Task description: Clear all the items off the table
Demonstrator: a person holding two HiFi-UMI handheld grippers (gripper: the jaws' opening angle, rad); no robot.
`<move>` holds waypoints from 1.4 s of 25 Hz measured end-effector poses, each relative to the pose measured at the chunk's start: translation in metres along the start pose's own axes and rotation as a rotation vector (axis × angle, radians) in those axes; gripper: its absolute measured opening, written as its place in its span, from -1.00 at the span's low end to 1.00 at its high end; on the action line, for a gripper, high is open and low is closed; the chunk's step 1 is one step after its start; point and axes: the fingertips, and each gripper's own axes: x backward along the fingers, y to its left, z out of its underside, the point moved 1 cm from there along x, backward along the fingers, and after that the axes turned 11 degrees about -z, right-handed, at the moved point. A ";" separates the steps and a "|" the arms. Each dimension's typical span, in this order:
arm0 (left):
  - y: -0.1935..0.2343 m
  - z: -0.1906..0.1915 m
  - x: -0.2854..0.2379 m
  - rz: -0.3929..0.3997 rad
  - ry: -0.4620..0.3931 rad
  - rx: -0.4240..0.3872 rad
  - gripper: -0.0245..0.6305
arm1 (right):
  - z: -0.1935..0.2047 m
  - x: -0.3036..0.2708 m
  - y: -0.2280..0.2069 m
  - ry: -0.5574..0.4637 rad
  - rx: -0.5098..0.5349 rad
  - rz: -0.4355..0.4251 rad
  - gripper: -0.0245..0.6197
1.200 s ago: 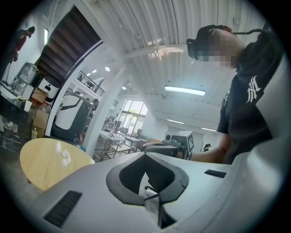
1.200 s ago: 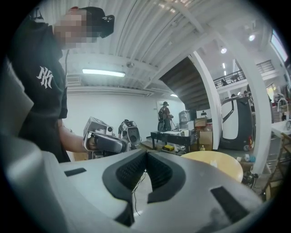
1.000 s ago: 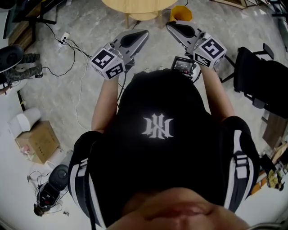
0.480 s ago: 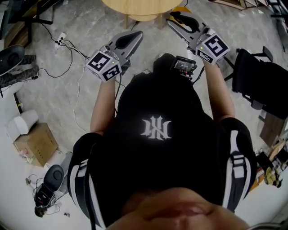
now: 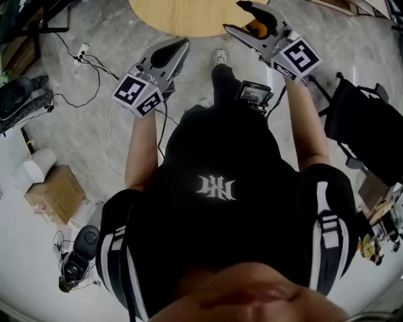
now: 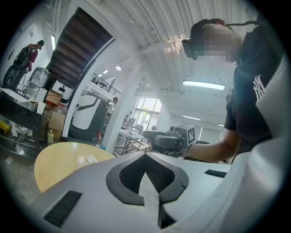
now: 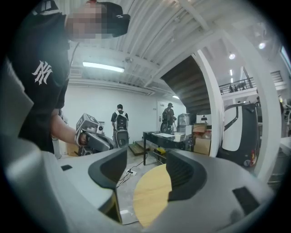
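A person in a black cap stood over a marble-patterned floor and held two grippers out toward a round wooden table, both just short of its edge. The left gripper was fully closed, its two jaws meeting at a point with nothing held, as the left gripper view showed. The right gripper stood partly open, its jaws having just been opening. Nothing lay between them, and only the table's rim and the floor showed through the gap. In the left gripper view a small pale item lay on the table top, well apart from both tools and too small to identify. Loose cables ran across the floor to the person's left, where a cardboard box also sat. A black chair stood to the right. Two people stood far back in the hall, seen in the right gripper view.
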 end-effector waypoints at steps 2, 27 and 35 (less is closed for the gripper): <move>0.014 0.000 -0.023 -0.020 0.031 0.006 -0.89 | 0.014 -0.007 -0.031 0.016 -0.013 -0.011 -0.08; 0.157 0.106 -0.156 -0.065 0.183 0.042 -0.89 | 0.210 -0.149 -0.252 0.281 0.098 -0.258 0.93; 0.175 0.110 -0.174 -0.042 0.140 0.019 -0.89 | 0.252 -0.167 -0.269 0.399 0.129 -0.383 0.98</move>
